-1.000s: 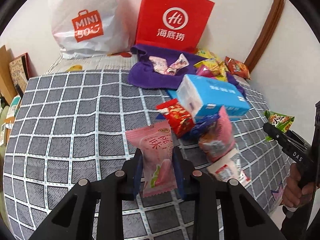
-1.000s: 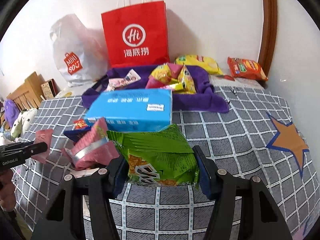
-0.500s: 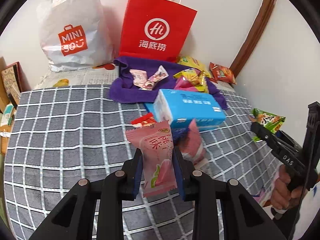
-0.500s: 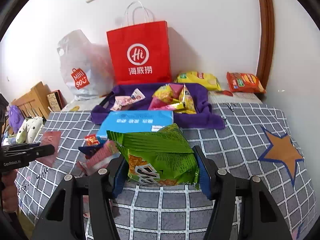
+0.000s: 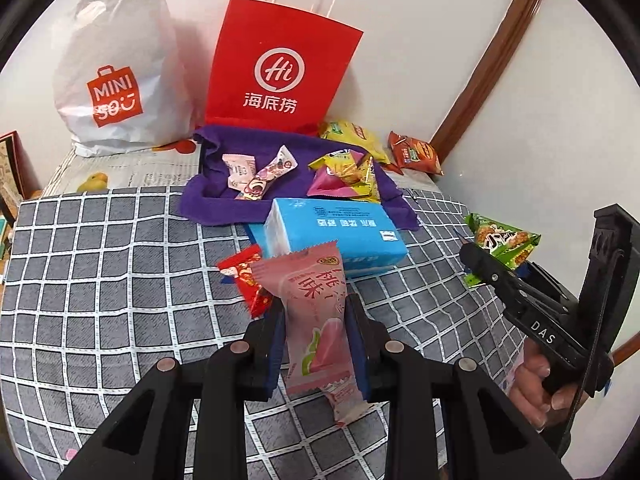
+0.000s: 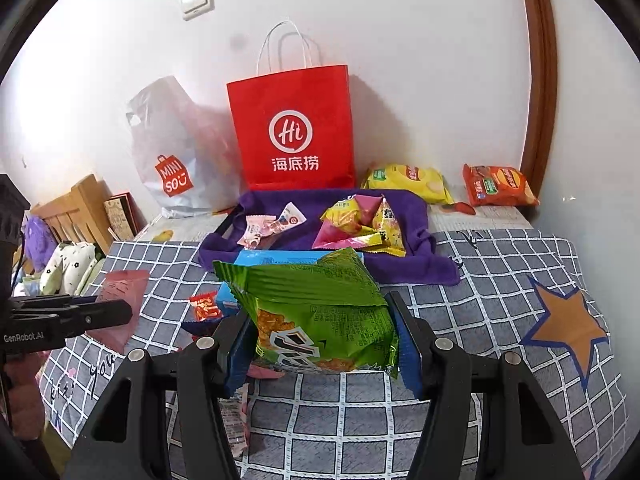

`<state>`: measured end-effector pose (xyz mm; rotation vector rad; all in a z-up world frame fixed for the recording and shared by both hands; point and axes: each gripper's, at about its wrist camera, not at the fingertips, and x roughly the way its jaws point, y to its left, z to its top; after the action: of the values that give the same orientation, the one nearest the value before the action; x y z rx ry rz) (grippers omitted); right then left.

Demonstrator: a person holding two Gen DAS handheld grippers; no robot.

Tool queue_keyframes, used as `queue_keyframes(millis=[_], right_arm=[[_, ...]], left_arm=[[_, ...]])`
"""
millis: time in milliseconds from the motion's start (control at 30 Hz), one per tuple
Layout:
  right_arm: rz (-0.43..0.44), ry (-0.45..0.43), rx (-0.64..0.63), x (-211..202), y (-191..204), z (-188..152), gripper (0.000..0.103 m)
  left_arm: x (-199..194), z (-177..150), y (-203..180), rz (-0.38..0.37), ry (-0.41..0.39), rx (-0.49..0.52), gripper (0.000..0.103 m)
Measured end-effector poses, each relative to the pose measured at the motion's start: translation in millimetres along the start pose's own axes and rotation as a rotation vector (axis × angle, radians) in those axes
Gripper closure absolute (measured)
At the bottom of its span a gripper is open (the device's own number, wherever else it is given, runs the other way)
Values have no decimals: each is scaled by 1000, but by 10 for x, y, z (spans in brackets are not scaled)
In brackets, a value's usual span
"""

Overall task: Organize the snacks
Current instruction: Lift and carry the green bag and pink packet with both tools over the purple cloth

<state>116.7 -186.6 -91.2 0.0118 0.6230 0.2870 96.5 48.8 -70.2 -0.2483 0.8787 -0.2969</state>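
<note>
Grip on both sides is firm: the left gripper [image 5: 316,344] clamps a pink peach packet [image 5: 316,320] upright at its waist, and the right gripper [image 6: 320,344] squeezes a green snack bag [image 6: 320,320], both lifted off the checked bed cover [image 5: 100,280], probably for carrying to the purple cloth [image 6: 416,240] at twelve o'clock, where sorted snacks lie. Compared with a second ago, both grippers have risen and drawn back; the blue box [image 5: 336,232] looks farther off.
</note>
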Motion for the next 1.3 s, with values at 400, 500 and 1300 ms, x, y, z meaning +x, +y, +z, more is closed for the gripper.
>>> queue_keyframes(millis=[400,500,1300], right_arm=[[-32,21,17,-8,-56,129,43],[-19,20,22,-12,-57,146,43],[6,-9,-44,49,112,457,43]], left_arm=[[-88,161,-92,-24,-14,0,76],[-116,190,-106,-26,-21,2,76],[-104,506,-180,-26,-53,11,76]])
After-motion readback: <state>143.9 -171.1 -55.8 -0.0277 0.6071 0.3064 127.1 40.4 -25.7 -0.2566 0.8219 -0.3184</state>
